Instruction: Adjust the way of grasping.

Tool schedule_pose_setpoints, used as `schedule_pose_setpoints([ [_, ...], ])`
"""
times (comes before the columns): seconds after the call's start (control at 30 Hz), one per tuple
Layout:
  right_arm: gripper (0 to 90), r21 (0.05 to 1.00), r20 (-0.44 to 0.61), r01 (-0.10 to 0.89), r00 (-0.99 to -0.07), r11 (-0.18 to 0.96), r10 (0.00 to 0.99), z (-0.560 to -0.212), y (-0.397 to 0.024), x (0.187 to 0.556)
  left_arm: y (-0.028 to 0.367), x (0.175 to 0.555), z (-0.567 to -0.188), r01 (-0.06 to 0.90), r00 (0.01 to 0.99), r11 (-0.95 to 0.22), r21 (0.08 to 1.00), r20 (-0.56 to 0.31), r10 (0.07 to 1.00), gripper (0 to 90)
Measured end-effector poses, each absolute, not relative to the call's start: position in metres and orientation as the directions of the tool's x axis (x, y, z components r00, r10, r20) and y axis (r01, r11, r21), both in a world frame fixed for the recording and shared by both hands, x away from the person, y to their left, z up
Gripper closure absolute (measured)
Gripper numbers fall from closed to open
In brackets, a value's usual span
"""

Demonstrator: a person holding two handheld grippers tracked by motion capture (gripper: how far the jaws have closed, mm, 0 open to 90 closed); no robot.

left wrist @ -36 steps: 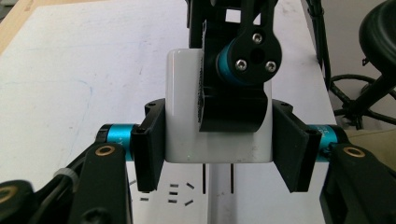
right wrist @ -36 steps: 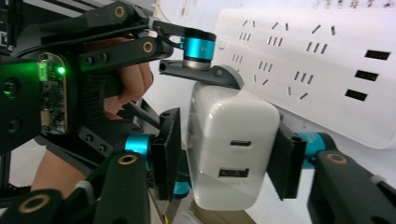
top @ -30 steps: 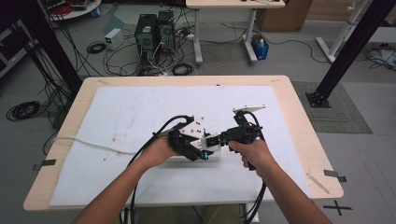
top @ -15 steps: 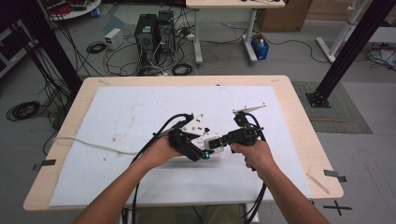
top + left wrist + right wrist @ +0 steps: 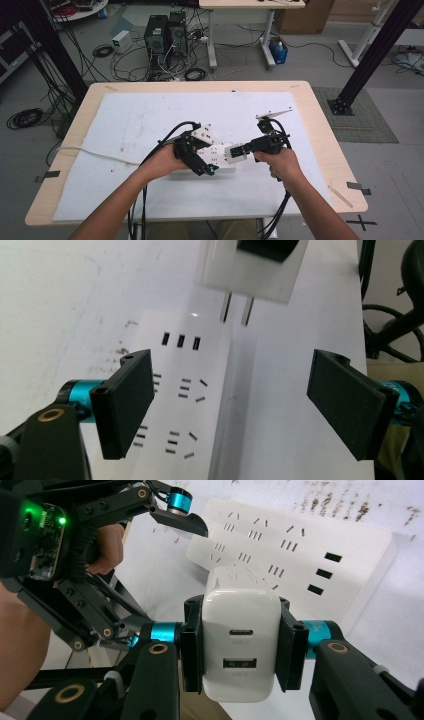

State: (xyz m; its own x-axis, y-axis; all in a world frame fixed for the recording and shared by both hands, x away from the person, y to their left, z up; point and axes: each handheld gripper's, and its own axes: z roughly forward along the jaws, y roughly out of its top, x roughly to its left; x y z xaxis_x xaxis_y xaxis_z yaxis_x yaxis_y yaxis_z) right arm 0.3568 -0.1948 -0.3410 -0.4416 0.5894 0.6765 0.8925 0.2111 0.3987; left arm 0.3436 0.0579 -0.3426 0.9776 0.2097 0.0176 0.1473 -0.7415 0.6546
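a white sheet covers the table (image 5: 320,130), cables and computers on the floor behind. the power strip (image 5: 190,390) lies flat on the sheet, white, with rows of sockets and three usb slots at one end. the left gripper (image 5: 200,161) hangs over it, its jaws having just been opening, now wide apart with nothing pressed between them, likely letting go so the strip rests free. the right gripper (image 5: 243,647) is clamped on the charger (image 5: 240,640), a white block with two usb ports facing the camera, prongs (image 5: 236,309) aimed just above the strip's edge, apparently lined up for plugging in.
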Motion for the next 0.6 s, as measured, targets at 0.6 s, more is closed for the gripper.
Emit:
schedule_pose_setpoints([
  [0.6,62.3,0.475,0.501,0.795,-0.597,0.378,0.626,-0.311,-0.207,0.353,0.101,0.352,-0.342,0.254,0.962,-0.782,0.569,-0.066,0.264,19.1],
])
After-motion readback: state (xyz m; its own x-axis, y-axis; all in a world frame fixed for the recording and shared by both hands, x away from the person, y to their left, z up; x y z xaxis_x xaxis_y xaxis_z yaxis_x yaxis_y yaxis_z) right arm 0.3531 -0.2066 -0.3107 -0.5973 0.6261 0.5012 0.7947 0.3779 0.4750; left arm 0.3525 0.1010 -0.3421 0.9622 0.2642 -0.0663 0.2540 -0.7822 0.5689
